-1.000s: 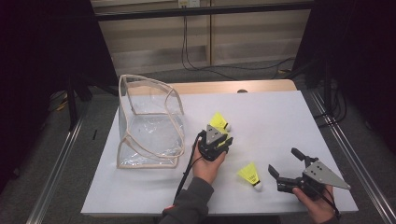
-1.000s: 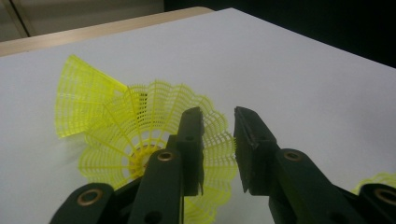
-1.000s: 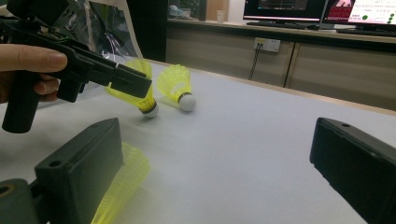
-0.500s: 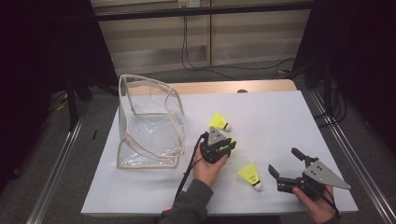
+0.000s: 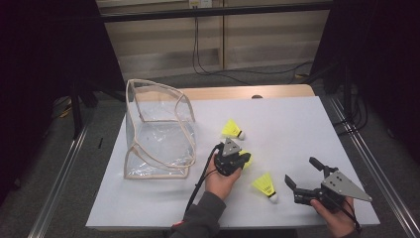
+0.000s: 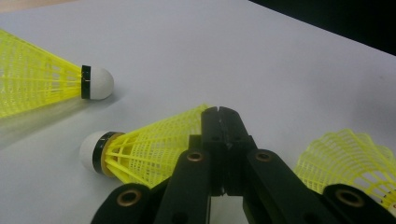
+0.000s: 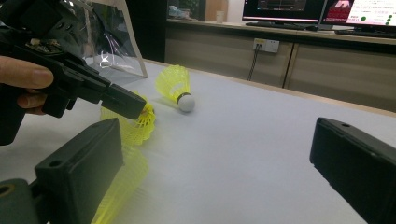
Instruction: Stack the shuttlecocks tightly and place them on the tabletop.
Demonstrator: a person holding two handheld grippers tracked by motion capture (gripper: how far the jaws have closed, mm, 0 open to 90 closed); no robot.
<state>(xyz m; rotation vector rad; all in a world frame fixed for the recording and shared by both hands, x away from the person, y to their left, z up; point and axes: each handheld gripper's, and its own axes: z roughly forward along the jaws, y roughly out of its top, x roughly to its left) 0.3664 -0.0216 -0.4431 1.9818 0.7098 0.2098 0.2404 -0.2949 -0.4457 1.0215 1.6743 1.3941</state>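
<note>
Three shuttlecocks carry bright yellow mesh skirts: the far shuttlecock [image 5: 232,129] has a white cork tip ringed by a black band, the middle shuttlecock [image 6: 144,149] has the same white tip and black band, and the near shuttlecock [image 5: 264,185] has a white tip too. The left tool [image 5: 241,160] is black with a grey plate; the right tool [image 5: 302,174] is black, also grey-plated. The tabletop [image 5: 292,124] is pale grey-white with a light wooden far edge. The bag [image 5: 157,130] is clear with cream trim.

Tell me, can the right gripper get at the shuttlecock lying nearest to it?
Probably yes: the right gripper has its jaws wide open, and the nearest shuttlecock lies just beside them on bare table, nothing between.
</note>
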